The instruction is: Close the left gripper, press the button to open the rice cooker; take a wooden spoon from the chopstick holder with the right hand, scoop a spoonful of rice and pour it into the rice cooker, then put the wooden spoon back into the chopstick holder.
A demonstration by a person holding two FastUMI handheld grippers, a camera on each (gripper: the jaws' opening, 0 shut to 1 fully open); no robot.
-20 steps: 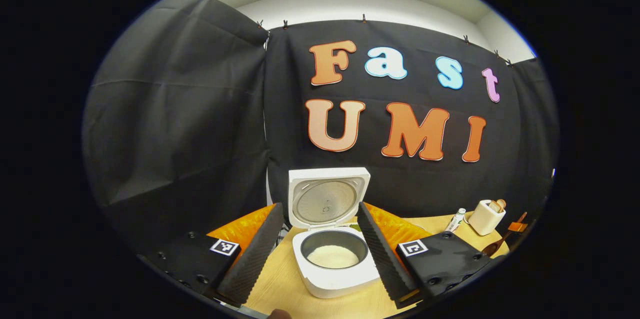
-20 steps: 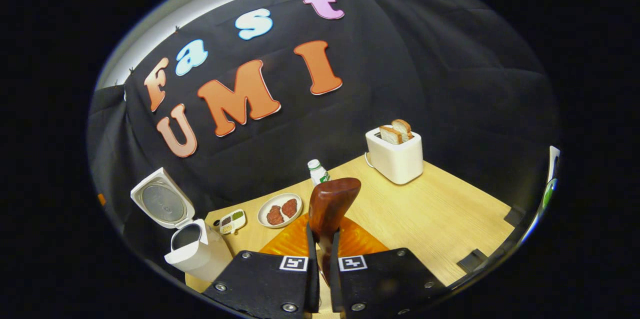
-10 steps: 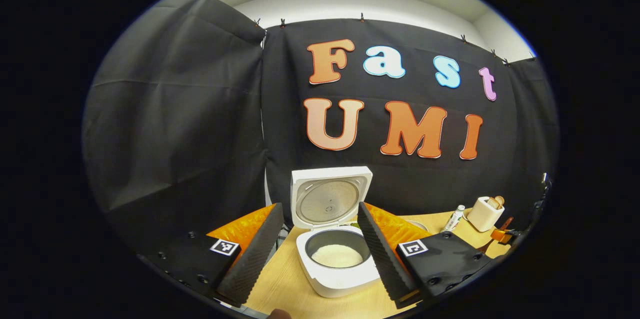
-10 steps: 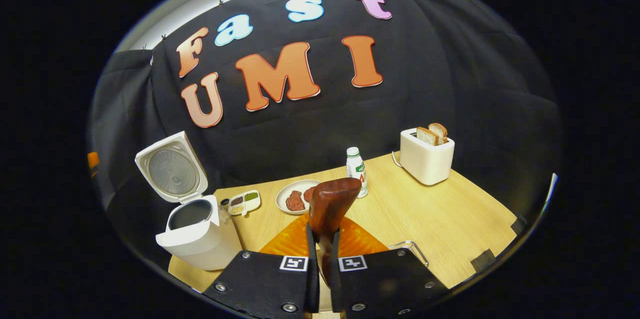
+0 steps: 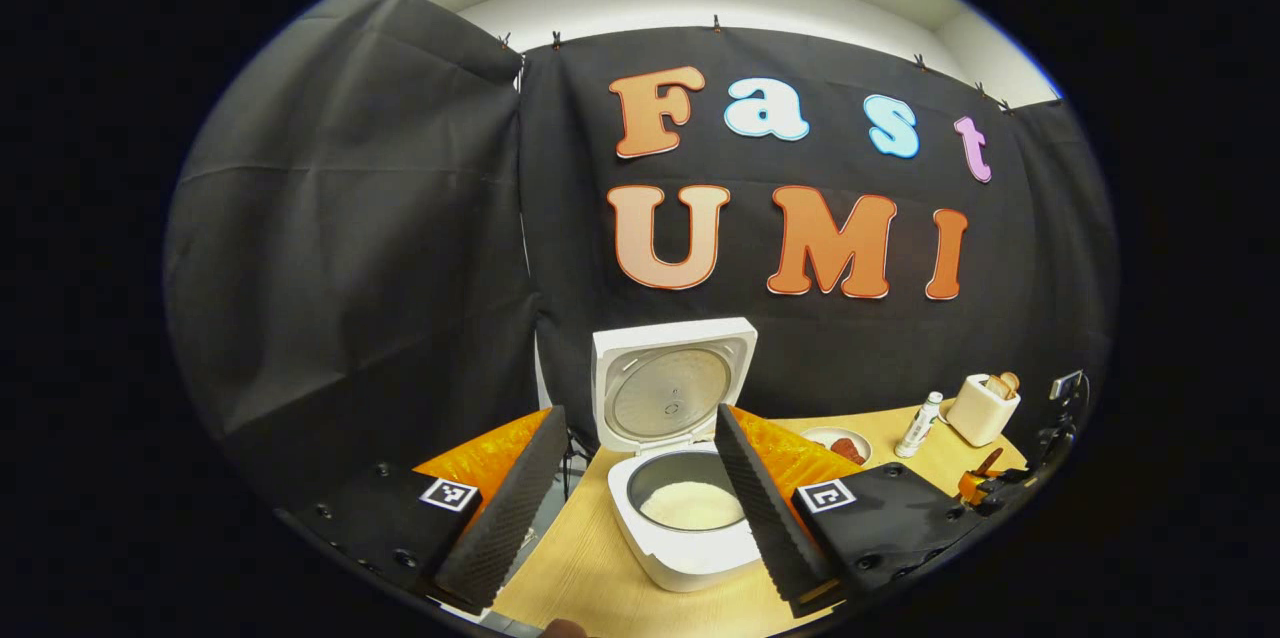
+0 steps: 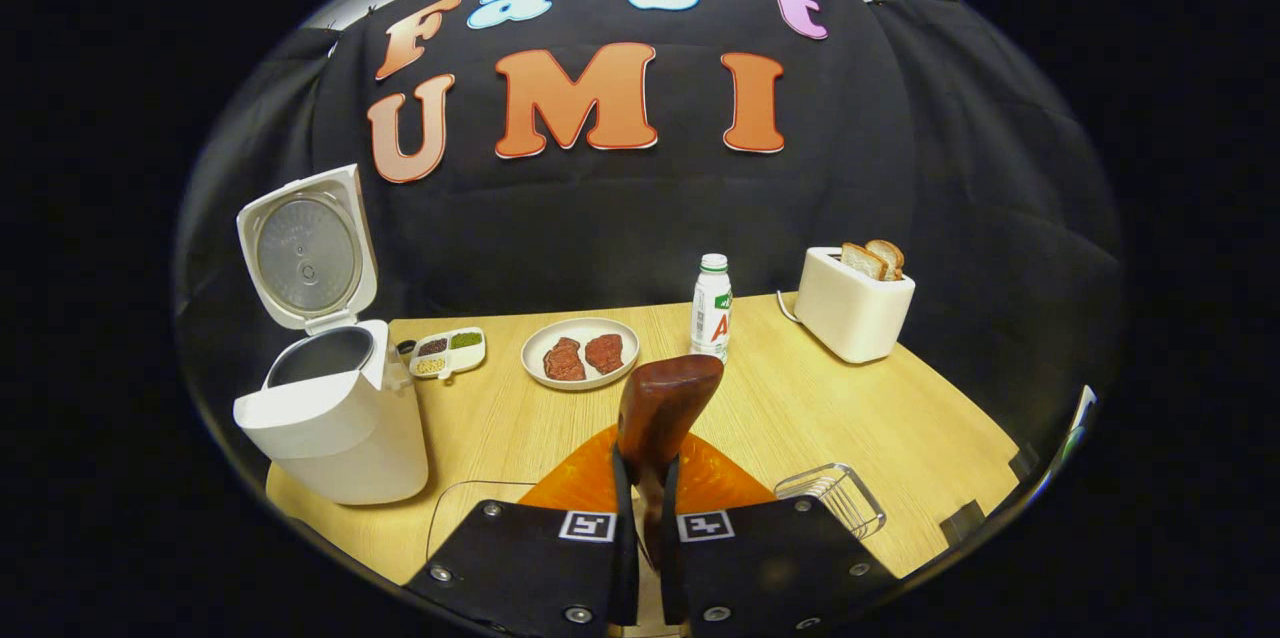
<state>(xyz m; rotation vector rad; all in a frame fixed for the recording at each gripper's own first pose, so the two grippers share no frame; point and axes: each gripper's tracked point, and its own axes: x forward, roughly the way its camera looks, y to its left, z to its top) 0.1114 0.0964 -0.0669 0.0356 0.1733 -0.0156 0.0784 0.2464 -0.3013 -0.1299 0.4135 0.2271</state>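
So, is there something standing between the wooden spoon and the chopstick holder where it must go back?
Nothing visible does. The right gripper holds the wooden spoon upright, and the wire chopstick holder sits close beside it on bare table, its top open.

Wooden table [image 6: 800,418]: rice cooker [image 6: 335,418], plate [image 6: 580,353], bottle [image 6: 711,308], toaster [image 6: 850,303].

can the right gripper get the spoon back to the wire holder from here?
Probably yes. The right gripper is shut on the spoon, and the holder sits just to its right on the table, top open, nothing between.
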